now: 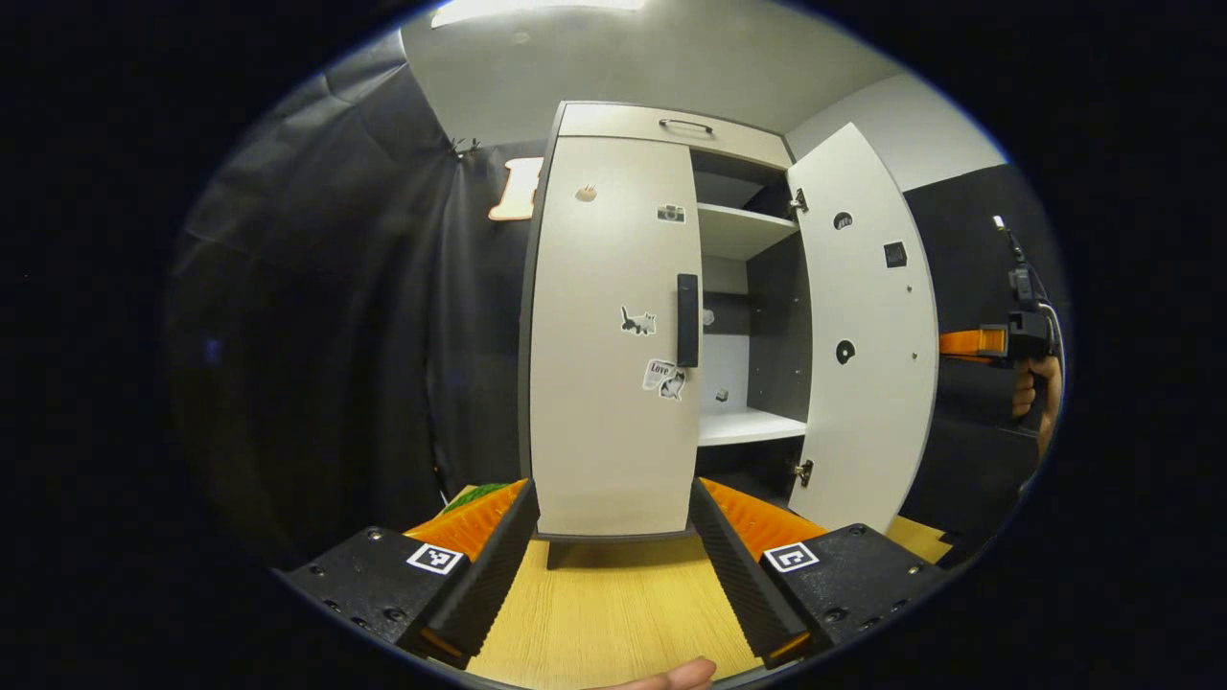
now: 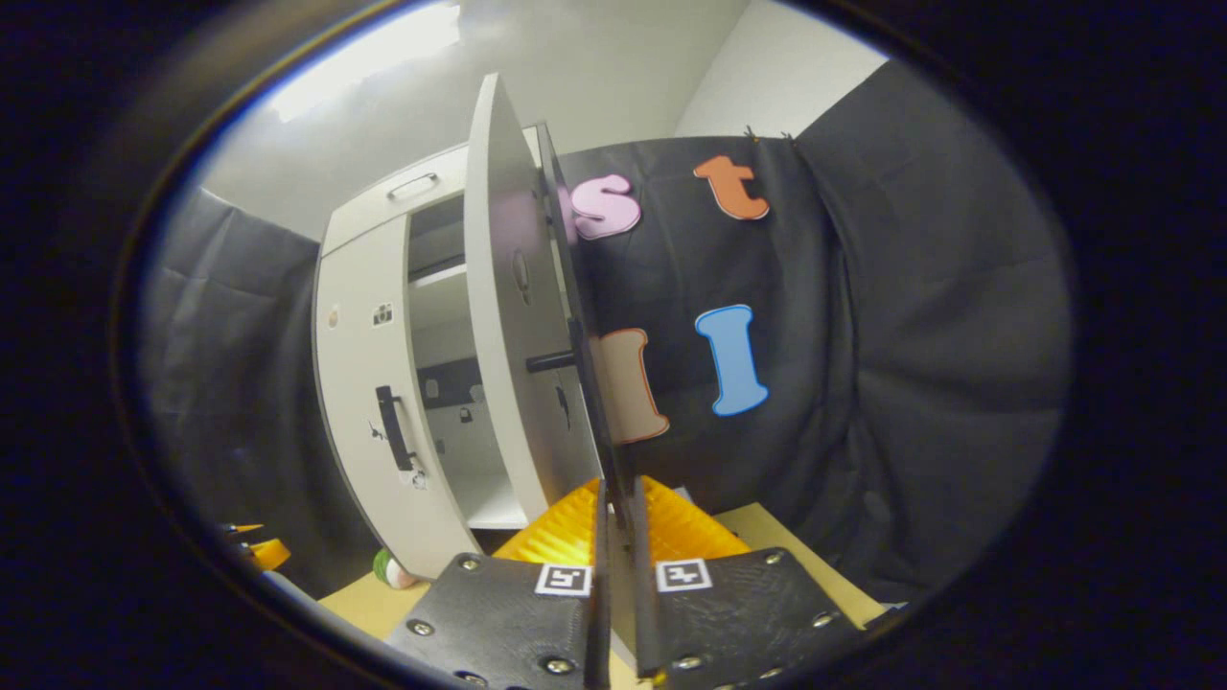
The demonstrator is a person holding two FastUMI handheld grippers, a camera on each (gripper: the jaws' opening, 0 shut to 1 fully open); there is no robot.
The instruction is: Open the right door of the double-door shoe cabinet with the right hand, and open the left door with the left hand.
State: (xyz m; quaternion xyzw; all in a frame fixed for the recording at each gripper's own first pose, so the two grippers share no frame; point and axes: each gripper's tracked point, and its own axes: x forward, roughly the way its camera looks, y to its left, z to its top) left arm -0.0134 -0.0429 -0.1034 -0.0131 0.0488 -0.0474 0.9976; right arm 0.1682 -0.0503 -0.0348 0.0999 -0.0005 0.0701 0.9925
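Wooden tabletop (image 1: 613, 604), one cabinet (image 1: 661, 125), two doors, right door (image 1: 868, 326) open, left door (image 1: 609, 335) closed

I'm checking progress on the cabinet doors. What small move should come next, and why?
Probably move the open left gripper forward and up to the black handle of the left door. That door looks closed, while the right door already stands swung open, its edge pinched in the right gripper.

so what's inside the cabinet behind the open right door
Behind the open right door are two pale shelves, seemingly bare, and a dark back wall. The closed left door hides the cabinet's other half.
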